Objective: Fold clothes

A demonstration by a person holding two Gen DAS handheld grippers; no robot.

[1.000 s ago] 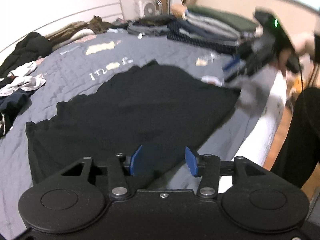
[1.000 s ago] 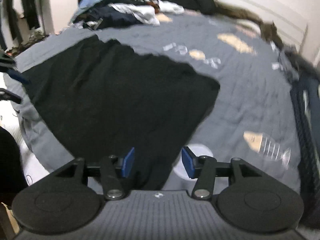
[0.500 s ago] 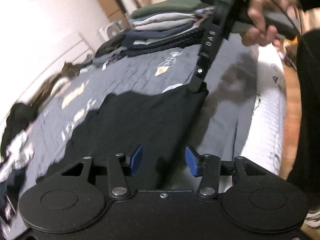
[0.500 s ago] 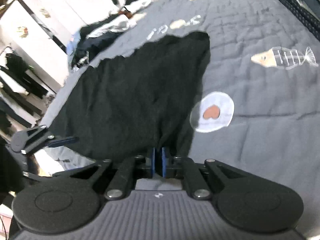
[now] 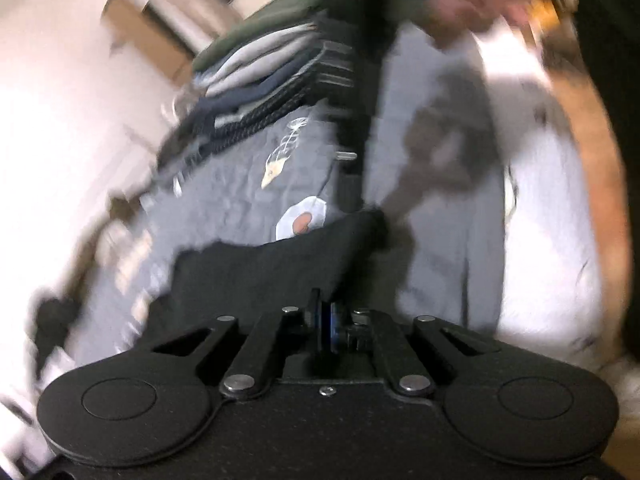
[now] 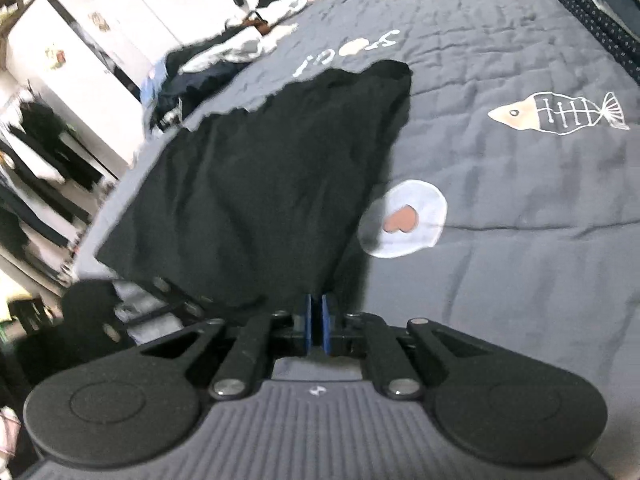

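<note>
Our left gripper (image 5: 325, 317) had its blue pads pressed together on the near hem of the black, soft cotton garment (image 5: 256, 268), and our right gripper (image 6: 317, 322) was likewise pinched shut on the same hem's other corner; both sets of jaws had just been closing, with cloth caught between them. From the right wrist view the garment (image 6: 256, 184) lay spread flat on the grey quilted bedspread (image 6: 520, 184) printed with a fish skeleton and a fried egg, its far end reaching toward the lettering. A stack of folded clothes (image 5: 272, 80) sat well apart at the far side, and a loose heap of unfolded clothes (image 6: 224, 60) lay beyond the garment.

We judged the fabric light, limp and thin, likely to sag between our two holds and to drag on the quilt. The two near corners seemed the right places to grip; a shallow pinch might slip, so the pads needed a full bite of hem.
</note>
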